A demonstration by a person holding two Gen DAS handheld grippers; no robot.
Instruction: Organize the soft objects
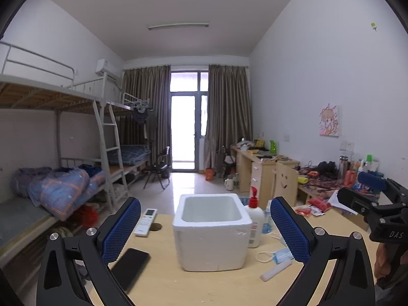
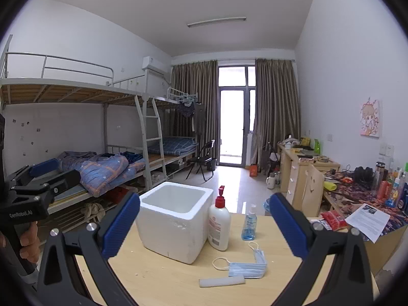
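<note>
Dorm room, light wooden desk (image 2: 158,280) with a white foam box (image 2: 176,219) sitting on it. The crumpled blue face mask (image 2: 248,267) and pale grey foam stick (image 2: 221,281) are lying crosswise just ahead of the right gripper (image 2: 204,229), probably the nearer one. Both it and the left gripper (image 1: 205,229) are hanging wide apart, empty.

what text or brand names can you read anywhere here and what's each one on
"DAS": on the black body of the right gripper, seen from the left wrist.
"GenRobot.AI": on the black body of the left gripper, seen from the right wrist.
Lotion pump bottle label: too small to read.
Printed sheet on the side desk: too blurred.
Remote control buttons: unreadable.
</note>
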